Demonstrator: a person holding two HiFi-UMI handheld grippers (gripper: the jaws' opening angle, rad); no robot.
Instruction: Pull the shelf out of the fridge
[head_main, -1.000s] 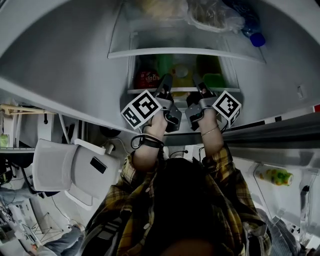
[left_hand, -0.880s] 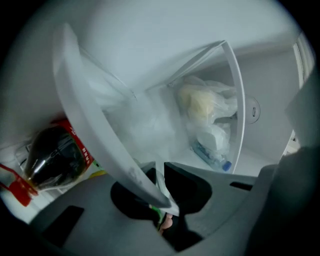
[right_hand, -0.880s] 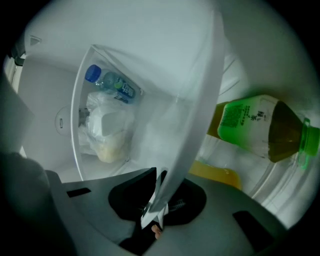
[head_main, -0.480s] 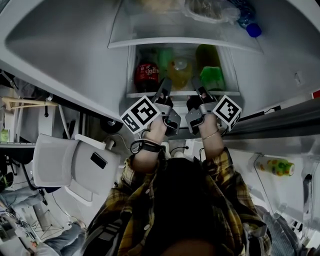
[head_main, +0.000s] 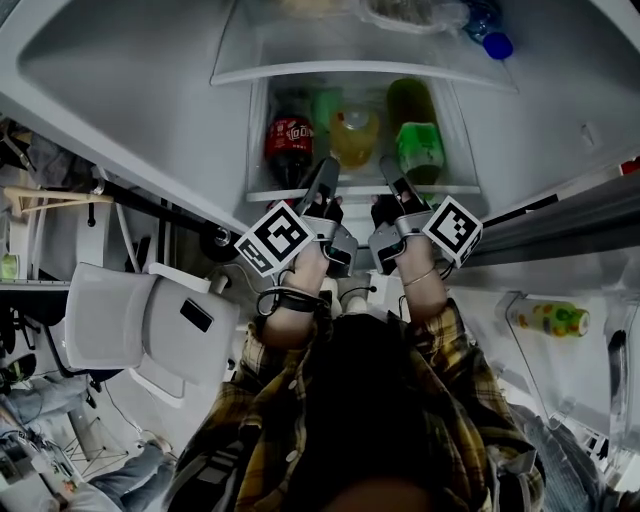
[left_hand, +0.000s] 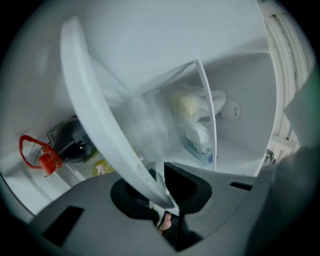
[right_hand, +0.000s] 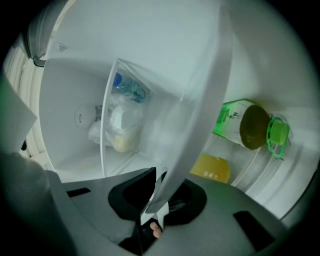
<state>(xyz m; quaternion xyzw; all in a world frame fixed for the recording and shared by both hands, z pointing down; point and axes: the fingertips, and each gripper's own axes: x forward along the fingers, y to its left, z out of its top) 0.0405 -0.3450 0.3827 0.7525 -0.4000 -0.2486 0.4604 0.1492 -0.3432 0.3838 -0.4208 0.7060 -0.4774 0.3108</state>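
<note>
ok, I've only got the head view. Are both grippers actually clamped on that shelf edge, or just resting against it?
Observer: Left gripper is shut on the shelf. In its own view the white front trim runs between the pads.
Operator: And the right?
Observer: Right gripper too, pads closed on the same trim.
Operator: Is the cola's cap clear of the trim?
Observer: Left gripper view shows the cola bottle with its red cap apart from the trim, not touching it.
</note>
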